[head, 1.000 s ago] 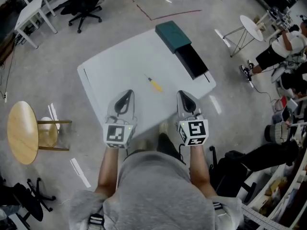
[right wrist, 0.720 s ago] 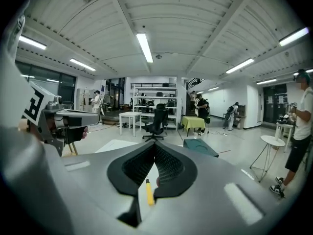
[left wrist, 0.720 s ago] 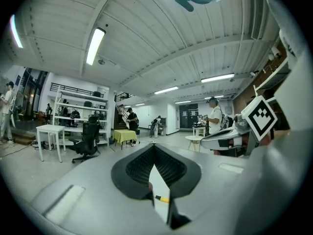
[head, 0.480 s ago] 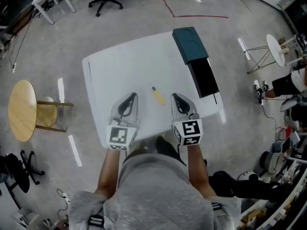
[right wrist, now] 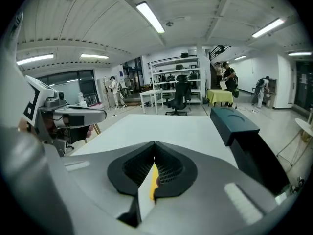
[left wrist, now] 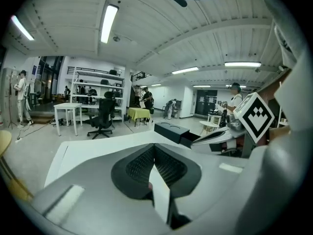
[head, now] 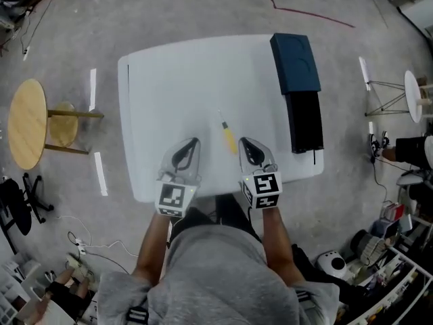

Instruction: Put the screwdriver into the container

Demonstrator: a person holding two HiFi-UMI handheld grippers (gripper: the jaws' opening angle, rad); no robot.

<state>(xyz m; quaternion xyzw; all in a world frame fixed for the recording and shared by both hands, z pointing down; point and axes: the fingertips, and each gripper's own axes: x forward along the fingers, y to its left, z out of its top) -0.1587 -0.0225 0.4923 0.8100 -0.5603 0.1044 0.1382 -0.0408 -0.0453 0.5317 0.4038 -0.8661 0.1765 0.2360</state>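
A screwdriver (head: pixel 229 138) with a yellow handle lies on the white table (head: pixel 176 80), its thin shaft pointing away from me. The container is a dark teal box (head: pixel 295 62) with a black open part (head: pixel 306 120) at the table's right edge; it also shows in the left gripper view (left wrist: pixel 171 129) and the right gripper view (right wrist: pixel 234 121). My left gripper (head: pixel 193 141) (left wrist: pixel 154 146) is shut and empty, left of the screwdriver. My right gripper (head: pixel 244 141) (right wrist: pixel 154 143) is shut and empty just right of the handle. A yellow sliver (right wrist: pixel 154 178) shows through its slit.
A round wooden stool (head: pixel 27 124) stands on the floor to the left. At the right is a small white round table (head: pixel 413 96), with a seated person's legs near it. Cables and clutter lie on the floor by my feet. Desks and office chairs (right wrist: pixel 179 98) stand far back.
Both grippers have moved forward from the table's near edge, and their tips now flank the screwdriver's handle. The head camera has swung, so the table sits squarer in view.
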